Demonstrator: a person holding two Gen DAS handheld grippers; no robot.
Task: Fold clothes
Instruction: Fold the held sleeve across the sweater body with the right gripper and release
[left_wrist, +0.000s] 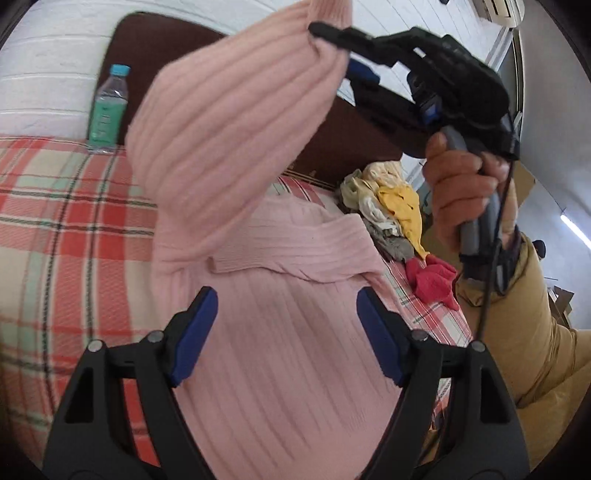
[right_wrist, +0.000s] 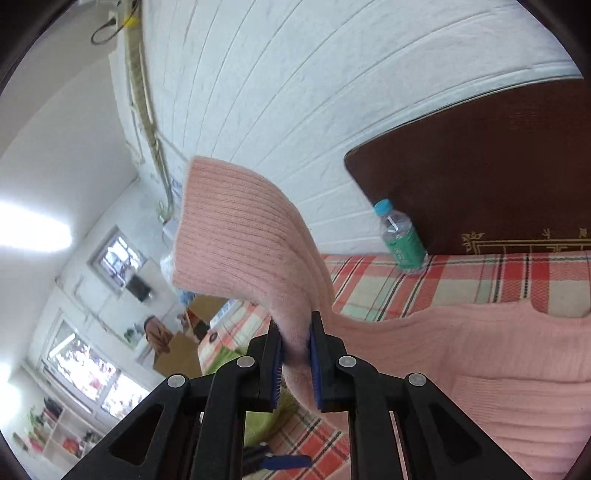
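Note:
A pink ribbed sweater (left_wrist: 280, 354) lies spread on the plaid bedspread (left_wrist: 55, 229). My left gripper (left_wrist: 286, 328) is open and empty, hovering just above the sweater's body. My right gripper (left_wrist: 328, 35) is shut on the sweater's sleeve (left_wrist: 229, 122) and holds it lifted above the bed. In the right wrist view the sleeve (right_wrist: 240, 240) is pinched between the right gripper's (right_wrist: 295, 332) blue pads and stands up past them, while the sweater's body (right_wrist: 498, 354) lies on the bed at right.
A clear water bottle (left_wrist: 107, 110) with a green label stands by the dark brown headboard (left_wrist: 155, 51); it also shows in the right wrist view (right_wrist: 400, 240). A heap of yellow, white and red clothes (left_wrist: 399, 221) lies beside the sweater. White brick wall (right_wrist: 295, 92) behind.

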